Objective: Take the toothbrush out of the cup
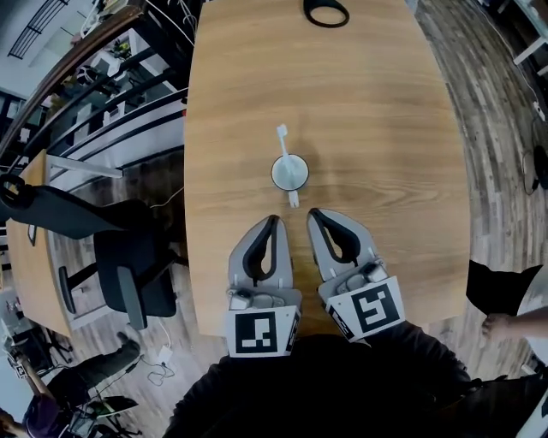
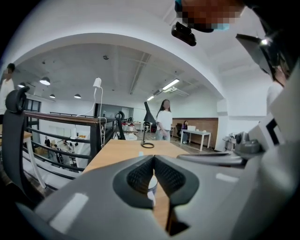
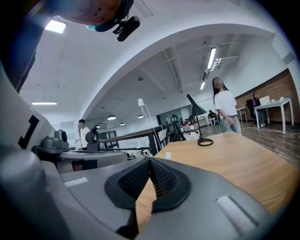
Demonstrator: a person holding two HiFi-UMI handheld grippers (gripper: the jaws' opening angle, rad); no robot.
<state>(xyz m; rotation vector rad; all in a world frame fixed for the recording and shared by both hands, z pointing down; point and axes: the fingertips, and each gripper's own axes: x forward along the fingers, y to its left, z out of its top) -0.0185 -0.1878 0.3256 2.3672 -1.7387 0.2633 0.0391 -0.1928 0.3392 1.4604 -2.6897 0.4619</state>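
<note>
Head view. Nearest the lens are the two marker cubes, low in frame over dark clothing. Ahead of them the left gripper (image 1: 274, 221) and right gripper (image 1: 313, 214) lie side by side over the near part of the wooden table (image 1: 385, 111). Both are clenched, tips together, nothing between them.
- The white cup (image 1: 289, 172) stands just beyond the right gripper's tip, not touched, about midway across the table.
- The toothbrush (image 1: 281, 135) sits in the cup. Its long axis runs away from the person and its upper end leans out over the far rim, slightly left.
- A white stub at the cup's near side: cup handle or brush end, cannot tell.
- Bare wood all round the cup; both side edges and the near edge are well apart from it. A black lamp base (image 1: 326, 13) sits at the far end. An office chair (image 1: 128, 269) stands on the floor beyond the left edge.

Left gripper view. Jaws shut pad to pad, empty. The cup (image 2: 151, 184) shows low in the slit below the tips, and the toothbrush (image 2: 140, 153) end just above the left jaw. Open tabletop runs on to the lamp base (image 2: 147, 145).

Right gripper view. Jaws closed on nothing. The toothbrush (image 3: 168, 155) end peeks over the right jaw. The table's right side lies bare.
</note>
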